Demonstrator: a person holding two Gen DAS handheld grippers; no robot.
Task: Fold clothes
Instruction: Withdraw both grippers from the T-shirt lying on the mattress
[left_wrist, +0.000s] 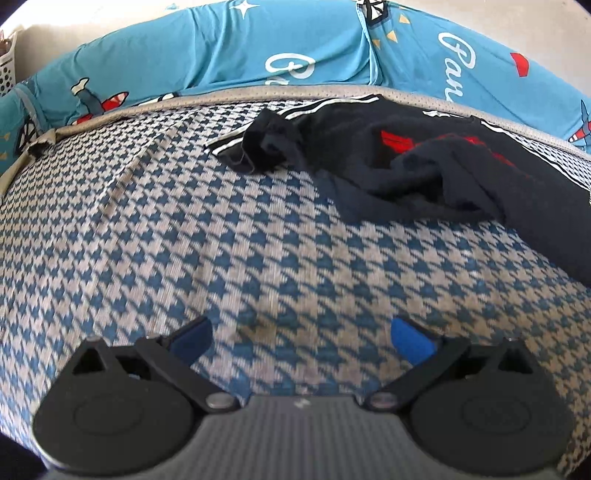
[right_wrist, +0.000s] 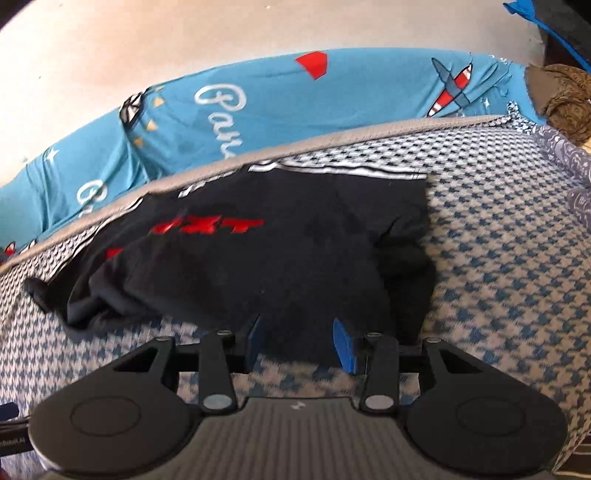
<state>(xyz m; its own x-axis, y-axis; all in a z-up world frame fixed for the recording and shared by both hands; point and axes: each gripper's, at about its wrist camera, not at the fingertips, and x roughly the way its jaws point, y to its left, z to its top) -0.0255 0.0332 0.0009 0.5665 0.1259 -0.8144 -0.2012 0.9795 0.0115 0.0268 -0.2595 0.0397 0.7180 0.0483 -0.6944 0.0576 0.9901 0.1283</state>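
The right gripper (right_wrist: 301, 341) is seen with its blue pads (right_wrist: 344, 345) set partway apart, jaws not clamped on anything. The near hem of the black garment (right_wrist: 280, 254) lies right in the gap between them, though whether cloth is actually touched can't be told from this angle. The garment itself is spread roughly flat on the right side, bunched and crumpled toward the left, with red lettering (right_wrist: 221, 226) across it and white stripes (right_wrist: 332, 170) along the far edge.

The left gripper (left_wrist: 301, 338) is held wide open over bare mattress, nothing between its fingers (left_wrist: 412, 341). From that view the same black garment (left_wrist: 424, 177) is found well ahead and off to the right, a rumpled end pushed up near the middle.

Everything is laid on a blue-and-white houndstooth mattress (left_wrist: 184, 240). Behind it, a turquoise sheet (left_wrist: 229, 48) printed with planes and white script is bunched against the wall. A white plastic basket (left_wrist: 7, 70) is just caught at the far left edge.
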